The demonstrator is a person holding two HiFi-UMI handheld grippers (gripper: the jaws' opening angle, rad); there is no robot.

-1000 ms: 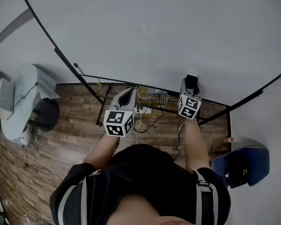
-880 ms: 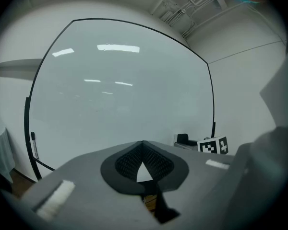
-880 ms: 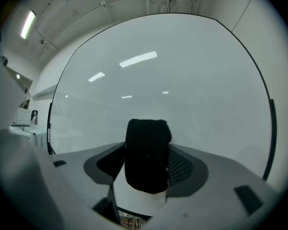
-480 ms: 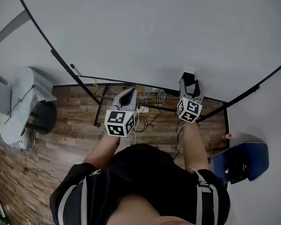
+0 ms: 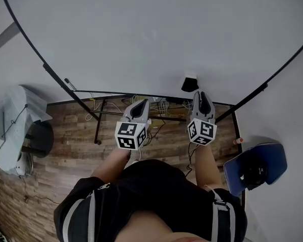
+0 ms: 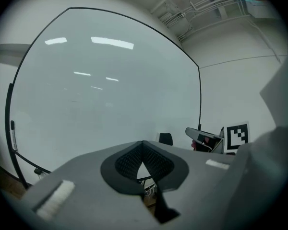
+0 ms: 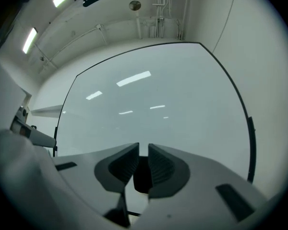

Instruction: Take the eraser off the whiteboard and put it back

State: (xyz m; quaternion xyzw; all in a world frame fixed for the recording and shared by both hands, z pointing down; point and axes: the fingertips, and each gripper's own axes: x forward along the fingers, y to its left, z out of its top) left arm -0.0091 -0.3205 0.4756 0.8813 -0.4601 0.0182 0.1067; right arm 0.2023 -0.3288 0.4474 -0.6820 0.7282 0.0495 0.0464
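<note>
The eraser [image 5: 190, 83], black with a white top, sticks to the whiteboard [image 5: 151, 34] near its lower edge. My right gripper [image 5: 201, 96] hangs just below and right of it, not touching. Its jaws are closing, with a narrow gap and nothing between the pads. In the right gripper view the eraser [image 7: 140, 175] shows as a dark shape beyond the gap of the right gripper [image 7: 142, 147]. My left gripper [image 5: 140, 104] is shut on nothing, further left, its pads meeting at the tip [image 6: 143, 145]. From there I see the eraser [image 6: 165, 139] and the right gripper [image 6: 204, 139].
A marker [image 5: 69, 83] rests at the board's lower left frame. Cables [image 5: 156, 116] hang under the board over the wooden floor. A blue chair [image 5: 255, 170] stands at the right, a grey chair [image 5: 20, 130] at the left. The person's body fills the bottom.
The right gripper had the eraser between its jaws, spread them wide, then drew back and narrowed them. The eraser stayed on the board. The left gripper shifted slightly.
</note>
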